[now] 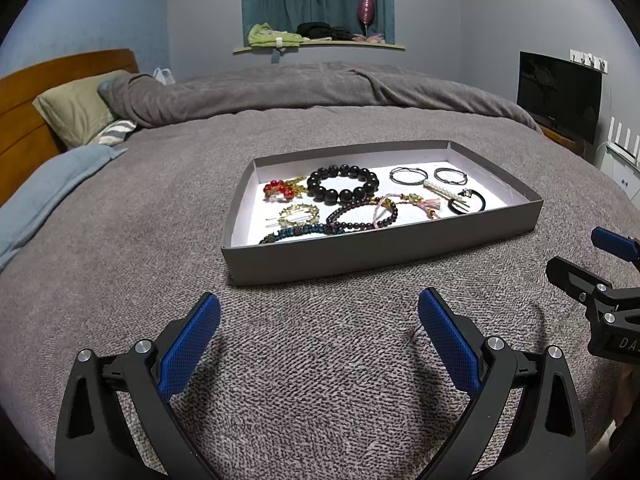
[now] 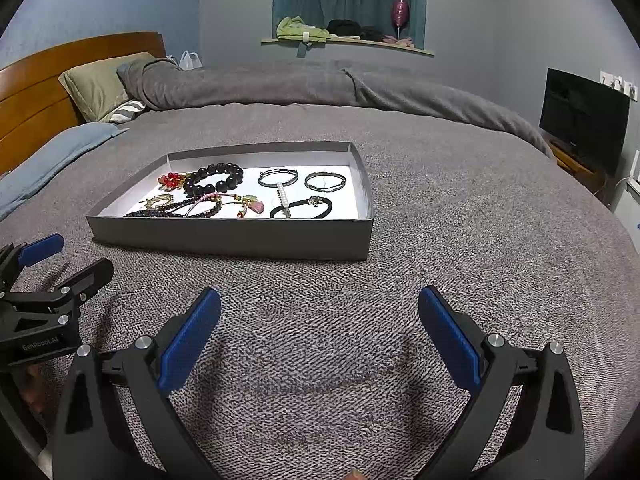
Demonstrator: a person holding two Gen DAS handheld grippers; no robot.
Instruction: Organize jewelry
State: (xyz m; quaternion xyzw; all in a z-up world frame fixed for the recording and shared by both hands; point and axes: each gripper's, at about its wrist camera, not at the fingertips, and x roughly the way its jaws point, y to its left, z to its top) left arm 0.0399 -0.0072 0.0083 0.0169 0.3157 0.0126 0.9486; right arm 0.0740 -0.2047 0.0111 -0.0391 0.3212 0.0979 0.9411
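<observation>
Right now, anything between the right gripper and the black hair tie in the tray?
Only the tray's near wall. The right hand-held gripper hangs open over bare blanket, short of the tray. The black hair tie lies just behind that wall, with a pearl hair clip across its left end.

White lettering reading "GenRoboLA", cut off at its end, stands on the black body of the left gripper (image 2: 48, 280), seen left of the right gripper's jaws. On the right gripper (image 1: 600, 276), right of the left jaws, only "DA" shows before the frame edge.
</observation>
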